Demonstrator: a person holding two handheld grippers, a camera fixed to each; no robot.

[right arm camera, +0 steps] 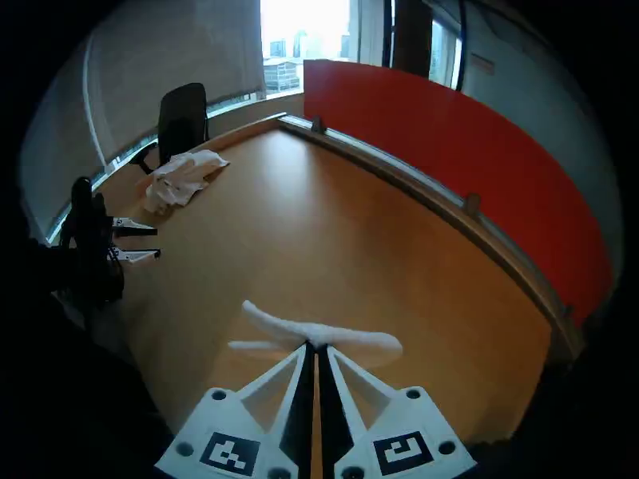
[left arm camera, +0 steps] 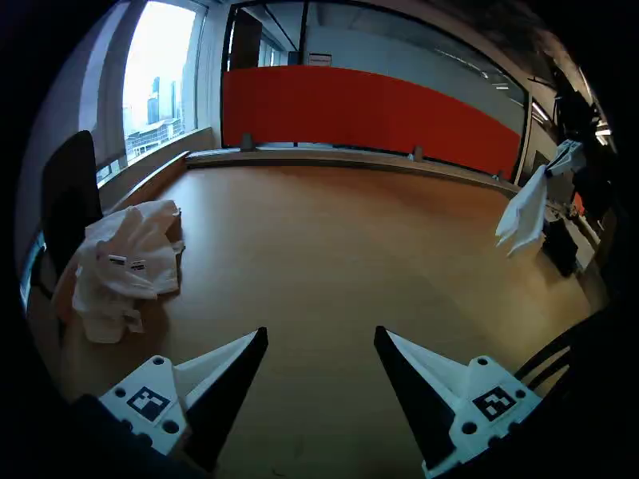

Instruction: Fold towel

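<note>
In the right gripper view my right gripper (right arm camera: 318,349) is shut on the edge of a white towel (right arm camera: 319,330), which is lifted above the wooden table (right arm camera: 335,239). From the left gripper view that same towel (left arm camera: 521,217) hangs down from the right gripper (left arm camera: 561,162) at the far right. My left gripper (left arm camera: 319,334) stands open low over the table with nothing between its fingers. It also appears at the left of the right gripper view, the left gripper (right arm camera: 148,242) held out by a dark-sleeved hand.
A pile of several white towels (left arm camera: 128,267) lies at the table's left end, seen too as the pile (right arm camera: 182,180) near a black chair (right arm camera: 182,120). A red partition (left arm camera: 367,112) runs along the far edge. Bare wood (left arm camera: 335,239) spreads between the grippers.
</note>
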